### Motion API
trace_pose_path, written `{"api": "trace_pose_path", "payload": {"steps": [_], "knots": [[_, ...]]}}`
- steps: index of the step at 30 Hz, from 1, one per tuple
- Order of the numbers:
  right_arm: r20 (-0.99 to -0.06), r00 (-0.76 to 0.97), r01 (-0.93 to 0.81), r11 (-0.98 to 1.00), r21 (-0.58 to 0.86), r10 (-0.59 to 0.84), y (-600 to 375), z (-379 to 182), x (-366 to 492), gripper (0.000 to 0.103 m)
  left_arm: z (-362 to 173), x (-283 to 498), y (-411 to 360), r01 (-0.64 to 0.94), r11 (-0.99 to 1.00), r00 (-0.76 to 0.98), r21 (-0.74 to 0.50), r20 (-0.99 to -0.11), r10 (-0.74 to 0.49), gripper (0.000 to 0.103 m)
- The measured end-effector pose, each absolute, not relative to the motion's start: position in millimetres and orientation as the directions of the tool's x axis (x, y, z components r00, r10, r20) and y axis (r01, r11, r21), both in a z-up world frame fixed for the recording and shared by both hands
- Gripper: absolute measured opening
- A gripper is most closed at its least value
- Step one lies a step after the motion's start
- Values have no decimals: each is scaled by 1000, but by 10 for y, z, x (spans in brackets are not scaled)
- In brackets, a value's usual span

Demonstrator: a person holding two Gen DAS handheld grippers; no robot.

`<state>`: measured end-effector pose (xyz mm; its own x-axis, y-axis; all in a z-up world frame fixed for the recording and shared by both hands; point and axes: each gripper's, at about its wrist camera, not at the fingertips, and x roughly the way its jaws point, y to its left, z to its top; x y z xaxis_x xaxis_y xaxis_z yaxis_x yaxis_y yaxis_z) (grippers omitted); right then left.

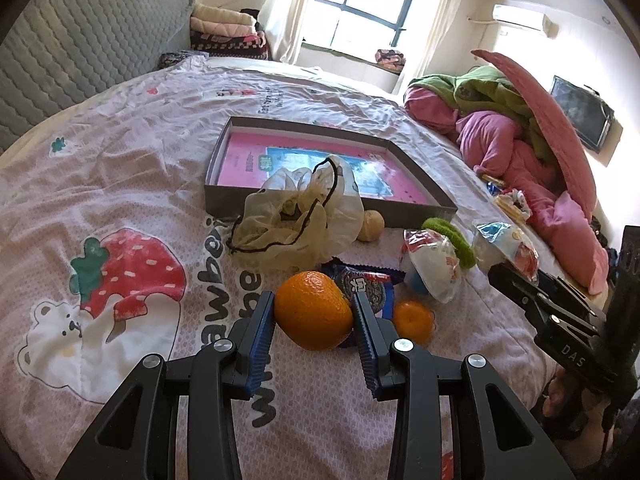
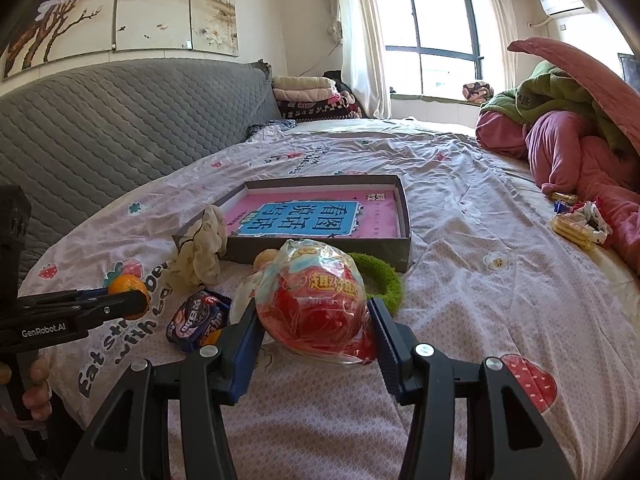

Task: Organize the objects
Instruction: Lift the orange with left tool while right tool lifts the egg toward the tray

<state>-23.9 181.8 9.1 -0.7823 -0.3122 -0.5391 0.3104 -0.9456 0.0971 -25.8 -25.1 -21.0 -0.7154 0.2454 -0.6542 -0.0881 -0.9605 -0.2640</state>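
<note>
- Left gripper (image 1: 314,312) — jaws pinch the orange (image 1: 313,310); a smaller orange (image 1: 414,322) lies at 3 o'clock.
- Right gripper (image 2: 314,320) — jaws clamp the wrapped egg (image 2: 314,304); the box (image 2: 320,246) sits at 12 o'clock.

Glossy crinkled plastic wraps the egg toy (image 2: 316,312); the bedsheet (image 1: 160,152) is matt cloth.

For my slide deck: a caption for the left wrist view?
Left gripper closing around a large orange on the strawberry-print bedspread, snacks and an open box beyond.

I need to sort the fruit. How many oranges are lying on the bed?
2. The large orange sits between the left hand-held gripper's fingers; the small orange lies right of it. Others may be hidden.
</note>
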Motion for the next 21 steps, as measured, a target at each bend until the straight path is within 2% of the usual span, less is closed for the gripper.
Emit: {"api": "trace_pose_path", "payload": {"steps": [12,21], "knots": [[-534,-784,317,-944,96,-318,1855,89,-309,52,-137,-410,-207,-85,-963,-722,-256,-650,237,40],[-506,-797,341,-937,75,-330,1808,334,-330,52,33,-404,-151,-107,-964,-731,-244,-638,243,40]]}}
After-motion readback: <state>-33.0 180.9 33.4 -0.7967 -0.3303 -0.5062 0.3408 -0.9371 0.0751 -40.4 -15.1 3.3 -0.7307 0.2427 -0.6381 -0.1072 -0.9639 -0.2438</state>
